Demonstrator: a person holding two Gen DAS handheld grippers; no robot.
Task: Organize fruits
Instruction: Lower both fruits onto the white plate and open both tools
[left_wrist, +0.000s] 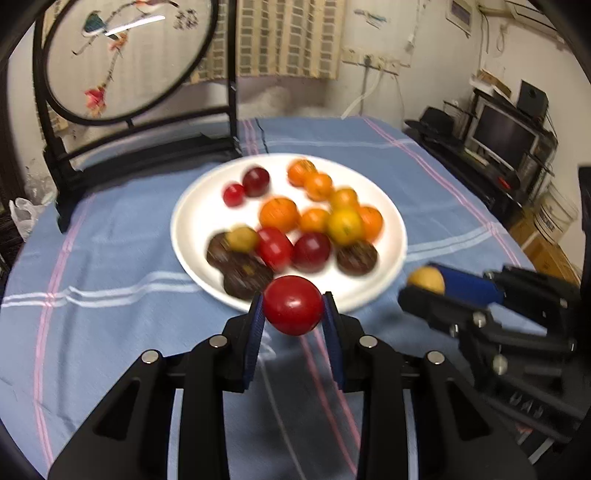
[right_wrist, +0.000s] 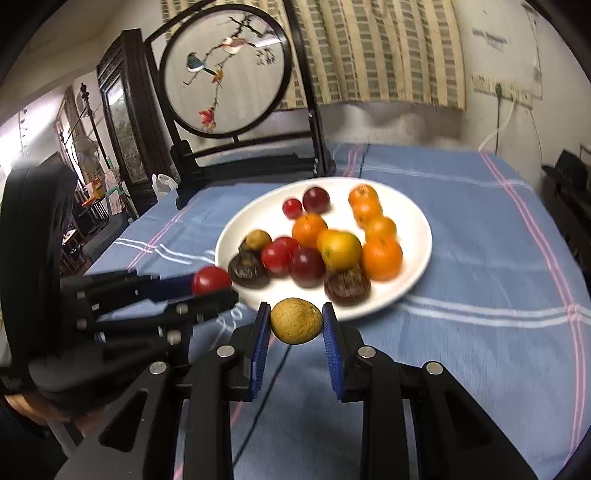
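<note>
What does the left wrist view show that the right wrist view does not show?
Only the left wrist view: a monitor on dark shelves at the right, and the red fruit seen close between the left tongs.
Only the right wrist view: a dark wooden cabinet and a fan at the left, and the yellow-brown fruit seen close between the right tongs.
Both: the white plate of mixed fruits, the blue cloth, the round bird screen, both tongs holding fruit.

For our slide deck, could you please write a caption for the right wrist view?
Right hand-held gripper holds a yellow fruit before a white plate of mixed fruit.
</note>
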